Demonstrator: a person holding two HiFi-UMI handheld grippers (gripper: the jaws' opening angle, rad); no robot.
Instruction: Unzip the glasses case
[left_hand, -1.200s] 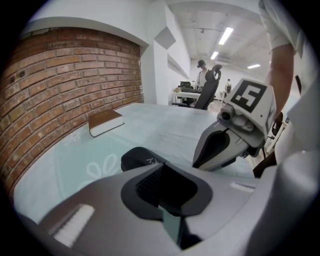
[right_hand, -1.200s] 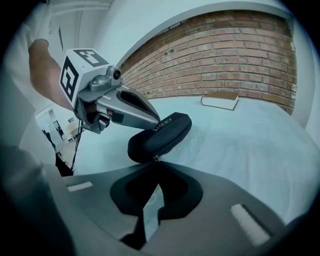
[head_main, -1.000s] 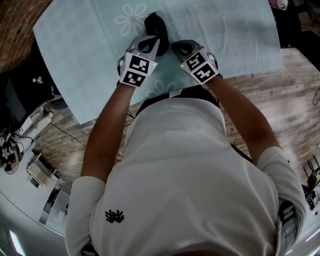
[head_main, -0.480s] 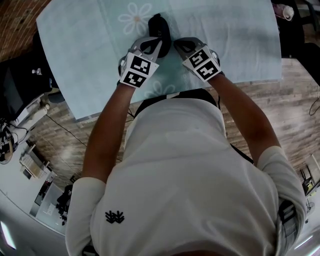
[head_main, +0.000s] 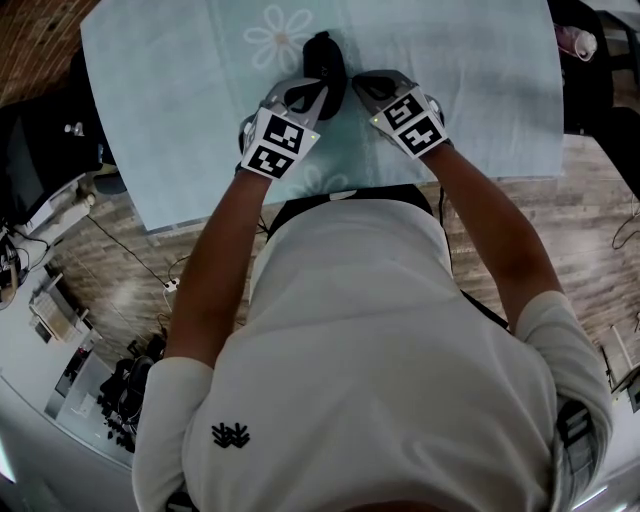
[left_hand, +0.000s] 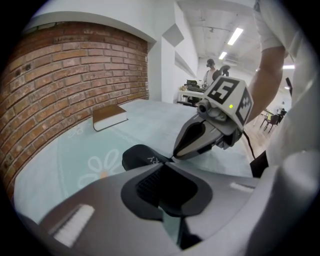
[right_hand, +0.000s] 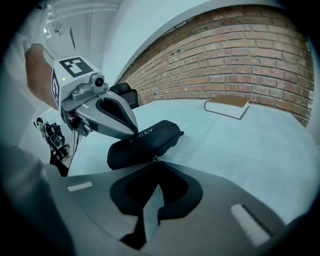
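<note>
A black zipped glasses case lies on a pale blue cloth with daisies. My left gripper comes in from the near left. Its jaws are shut and its tip presses on the case's near end, by the pale lettering. At the case's right side my right gripper has its jaws shut, the tip at the seam. A small dark tab there looks like the zipper pull. The case's near end is hidden behind the grippers in the head view.
A closed book lies on the cloth near the brick wall. The table's near edge is just below my hands, with wood floor beyond. Cluttered equipment stands at the left.
The right gripper's tip has crept farther along the case's right side, away from me. The left gripper has stayed on the case's near end. The head camera has shifted a little.
</note>
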